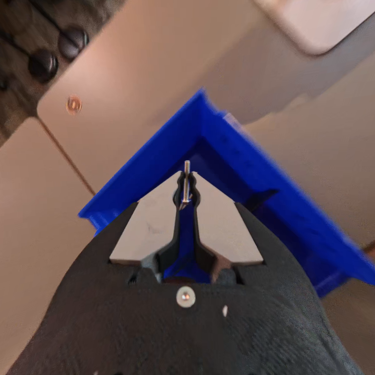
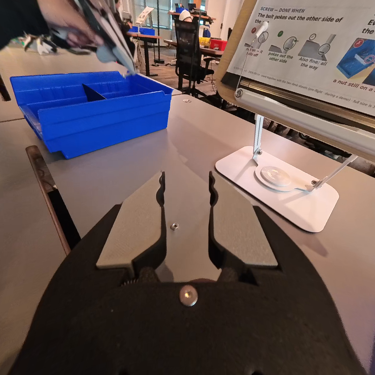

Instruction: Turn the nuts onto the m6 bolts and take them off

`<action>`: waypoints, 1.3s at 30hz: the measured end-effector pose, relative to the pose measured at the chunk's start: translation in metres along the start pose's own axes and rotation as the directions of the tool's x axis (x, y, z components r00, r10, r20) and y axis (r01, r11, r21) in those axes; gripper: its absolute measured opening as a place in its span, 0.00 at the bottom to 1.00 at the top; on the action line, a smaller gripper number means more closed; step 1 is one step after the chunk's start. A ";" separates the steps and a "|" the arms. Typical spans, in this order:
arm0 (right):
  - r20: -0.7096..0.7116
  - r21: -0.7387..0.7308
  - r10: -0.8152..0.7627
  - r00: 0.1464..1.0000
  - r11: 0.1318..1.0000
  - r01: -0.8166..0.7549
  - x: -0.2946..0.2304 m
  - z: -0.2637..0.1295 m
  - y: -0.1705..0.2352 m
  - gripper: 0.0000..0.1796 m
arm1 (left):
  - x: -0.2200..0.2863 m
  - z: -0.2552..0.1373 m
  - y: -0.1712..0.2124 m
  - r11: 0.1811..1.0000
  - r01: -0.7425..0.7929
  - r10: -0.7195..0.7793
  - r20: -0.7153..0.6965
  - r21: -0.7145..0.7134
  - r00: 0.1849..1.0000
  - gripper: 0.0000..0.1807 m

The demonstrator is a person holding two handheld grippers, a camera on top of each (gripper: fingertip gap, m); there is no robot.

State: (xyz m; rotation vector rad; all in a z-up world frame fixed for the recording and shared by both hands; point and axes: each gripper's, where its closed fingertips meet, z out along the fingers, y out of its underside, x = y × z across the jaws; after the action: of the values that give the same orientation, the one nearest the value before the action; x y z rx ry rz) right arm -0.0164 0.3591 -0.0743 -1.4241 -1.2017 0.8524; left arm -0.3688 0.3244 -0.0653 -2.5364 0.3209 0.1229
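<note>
1. Between the black fingers of the left gripper (image 1: 186,182) a small silver threaded bolt (image 1: 186,183) is clamped, its head toward the camera and its threaded tip poking past the fingertips. The grip covers only a short stretch of shank, so the bolt could pivot or slip once a nut pushes against it.
2. Below it lies the blue plastic divided bin (image 1: 233,154); a dropped bolt would likely land inside, or bounce off the rim.
3. The right gripper (image 2: 185,176) has its jaws standing apart and holds nothing. The small silver hex nut (image 2: 174,226) lies flat on the grey tabletop (image 2: 121,172) between the fingers, close to the left one.
4. Closing off-centre could flick the nut away, perhaps toward the white metal stand base (image 2: 284,203).
</note>
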 end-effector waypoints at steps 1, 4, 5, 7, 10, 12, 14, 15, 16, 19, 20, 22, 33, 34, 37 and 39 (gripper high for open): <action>0.001 -0.001 0.003 1.000 1.000 -0.003 0.000 0.000 0.001 0.23 | 0.017 -0.014 -0.018 0.995 0.015 -0.010 -0.051 0.095 0.999 0.02; 0.017 -0.001 0.010 1.000 1.000 -0.010 -0.002 0.001 0.001 0.23 | 0.084 -0.056 -0.068 0.928 0.070 0.020 -0.234 0.367 0.972 0.02; 0.028 -0.004 0.013 1.000 1.000 -0.013 -0.004 0.002 0.002 0.23 | 0.109 -0.065 -0.077 0.902 0.079 0.049 -0.281 0.425 0.958 0.01; 0.079 -0.015 0.029 0.996 0.999 -0.028 -0.012 0.004 0.003 0.23 | 0.162 -0.076 -0.090 0.847 0.084 0.128 -0.355 0.524 0.926 0.01; 0.186 -0.001 0.088 0.979 0.996 -0.090 -0.029 0.005 0.001 0.23 | 0.227 -0.074 -0.096 0.784 0.110 0.205 -0.422 0.611 0.883 0.01; 0.245 0.008 0.118 0.962 0.992 -0.124 -0.039 0.006 -0.001 0.23 | 0.265 -0.073 -0.098 0.741 0.186 0.242 -0.515 0.645 0.822 0.01; 0.283 0.020 0.123 0.951 0.991 -0.134 -0.048 0.005 -0.004 0.23 | 0.291 -0.066 -0.099 0.724 0.249 0.250 -0.581 0.643 0.775 0.01; 0.296 0.030 0.120 0.948 0.990 -0.135 -0.051 0.005 -0.006 0.23 | 0.302 -0.062 -0.098 0.718 0.263 0.260 -0.599 0.644 0.757 0.01; 0.313 0.043 0.115 0.943 0.990 -0.135 -0.055 0.003 -0.009 0.24 | 0.310 -0.058 -0.098 0.714 0.269 0.269 -0.608 0.647 0.747 0.01; 0.349 0.077 0.107 0.931 0.987 -0.142 -0.064 0.001 -0.017 0.24 | 0.325 -0.052 -0.097 0.700 0.298 0.290 -0.639 0.649 0.713 0.01; 0.353 0.086 0.106 0.929 0.986 -0.145 -0.066 0.001 -0.019 0.24 | 0.328 -0.050 -0.096 0.701 0.299 0.290 -0.642 0.648 0.710 0.01; 0.356 0.098 0.098 0.929 0.985 -0.141 -0.069 0.001 -0.021 0.21 | 0.333 -0.045 -0.094 0.708 0.285 0.298 -0.640 0.646 0.709 0.01; 0.342 0.034 0.051 0.938 0.997 -0.067 -0.073 0.009 -0.005 0.04 | 0.338 -0.034 -0.085 0.728 0.270 0.309 -0.653 0.630 0.691 0.01; 0.334 0.017 0.047 0.941 0.998 -0.056 -0.073 0.010 -0.003 0.04 | 0.336 -0.032 -0.083 0.730 0.260 0.309 -0.644 0.632 0.700 0.01; 0.313 -0.025 0.015 0.950 1.000 -0.007 -0.074 0.013 0.005 0.04 | 0.335 -0.027 -0.078 0.741 0.228 0.312 -0.625 0.632 0.716 0.01; 0.296 -0.041 -0.006 0.955 0.999 0.019 -0.073 0.015 0.009 0.04 | 0.335 -0.024 -0.076 0.744 0.220 0.310 -0.617 0.631 0.723 0.01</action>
State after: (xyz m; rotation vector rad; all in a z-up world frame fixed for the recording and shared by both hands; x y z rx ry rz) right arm -0.0464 0.2928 -0.0932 -1.3533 -1.4595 1.0636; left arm -0.0254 0.3045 -0.0569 -1.7240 0.5963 -0.8279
